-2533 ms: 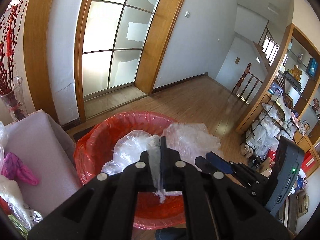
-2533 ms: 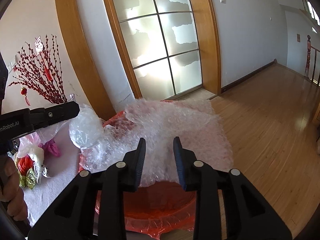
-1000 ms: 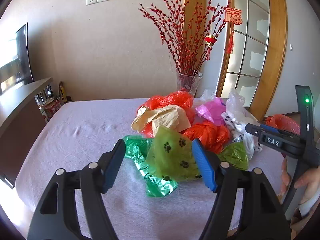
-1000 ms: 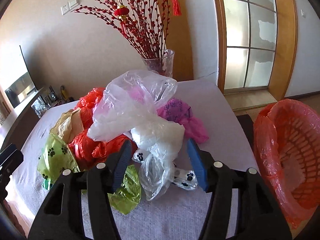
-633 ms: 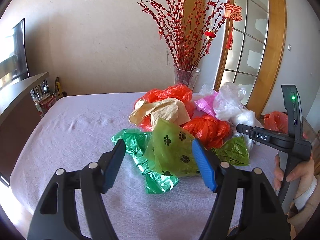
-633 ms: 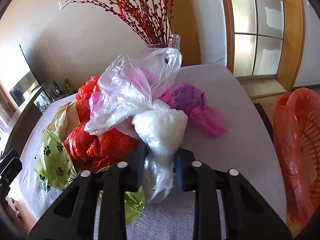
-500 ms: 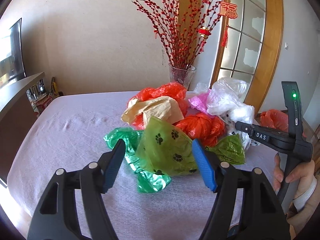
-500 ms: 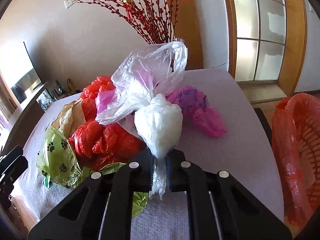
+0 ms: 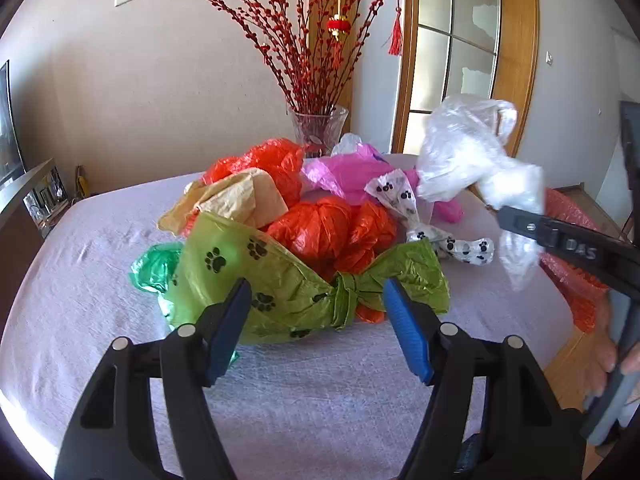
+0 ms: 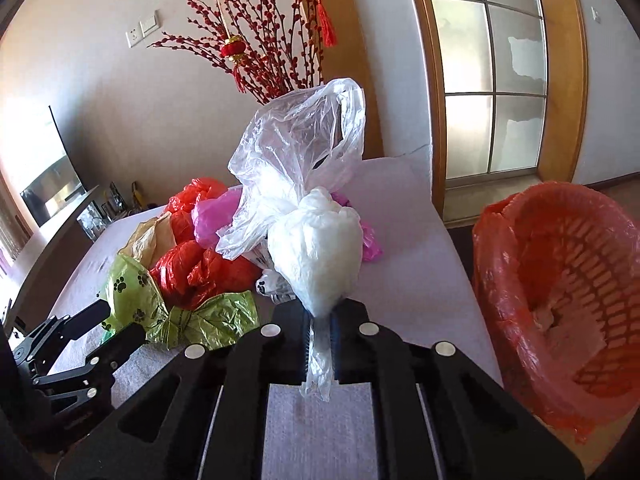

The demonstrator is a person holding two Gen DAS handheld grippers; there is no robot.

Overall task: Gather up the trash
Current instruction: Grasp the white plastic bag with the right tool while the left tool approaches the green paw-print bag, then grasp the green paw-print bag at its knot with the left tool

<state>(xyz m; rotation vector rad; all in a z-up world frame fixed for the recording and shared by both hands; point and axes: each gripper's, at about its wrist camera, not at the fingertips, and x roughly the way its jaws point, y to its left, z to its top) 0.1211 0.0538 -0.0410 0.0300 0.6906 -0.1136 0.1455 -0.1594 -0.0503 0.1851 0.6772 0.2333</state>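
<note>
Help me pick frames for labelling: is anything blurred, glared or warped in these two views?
Left wrist view: the clear plastic bag in the right gripper is motion-smeared; the green paw-print bag is sharp. Right wrist view: the wooden door frame bows.

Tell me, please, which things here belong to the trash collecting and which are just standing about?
Job: clear plastic bag in the shut right claw, green paw-print bag, red bags, pink bag, lined red basket.
Bystanders: vase of red branches, television.

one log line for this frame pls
right gripper: shut on clear plastic bag | left gripper: open, before green paw-print bag | red-lined basket: beside table
</note>
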